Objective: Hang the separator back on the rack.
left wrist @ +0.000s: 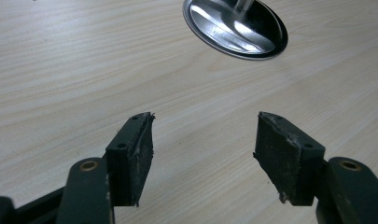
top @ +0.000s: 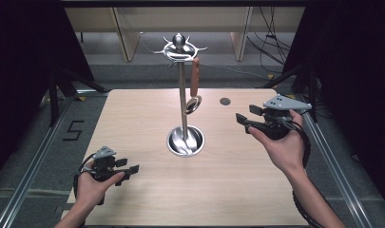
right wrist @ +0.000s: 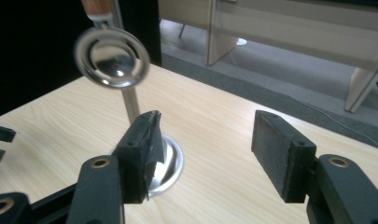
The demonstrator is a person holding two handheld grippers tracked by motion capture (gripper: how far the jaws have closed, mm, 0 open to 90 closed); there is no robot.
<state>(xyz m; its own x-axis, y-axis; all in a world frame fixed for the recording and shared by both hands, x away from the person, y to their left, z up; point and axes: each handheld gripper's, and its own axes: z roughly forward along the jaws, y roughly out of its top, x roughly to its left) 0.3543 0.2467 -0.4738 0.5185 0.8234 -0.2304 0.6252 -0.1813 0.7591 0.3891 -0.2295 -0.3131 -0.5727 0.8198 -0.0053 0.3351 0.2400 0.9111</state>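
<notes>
The wooden-handled steel ladle (top: pixel 195 85) hangs on the chrome stand (top: pixel 183 95); both grippers, left (top: pixel 128 167) and right (top: pixel 245 118) at 3 o'clock, are wide open and empty, so the next step is probably withdrawing.

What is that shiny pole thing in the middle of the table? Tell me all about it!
It is a metal stand: a round, mirror-bright base on the wooden table, a thin upright pole, and a ring of curved hooks with a knob on top. One wooden-handled ladle hangs from a hook beside the pole, bowl down. Nothing else touches the stand.

- Left tongs (top: pixel 129 167) sit low in the left hand (top: pixel 92 183), jaws wide apart.
- Right tongs (top: pixel 244 120) are held higher in the right hand (top: pixel 280 145), jaws wide apart and empty.
</notes>
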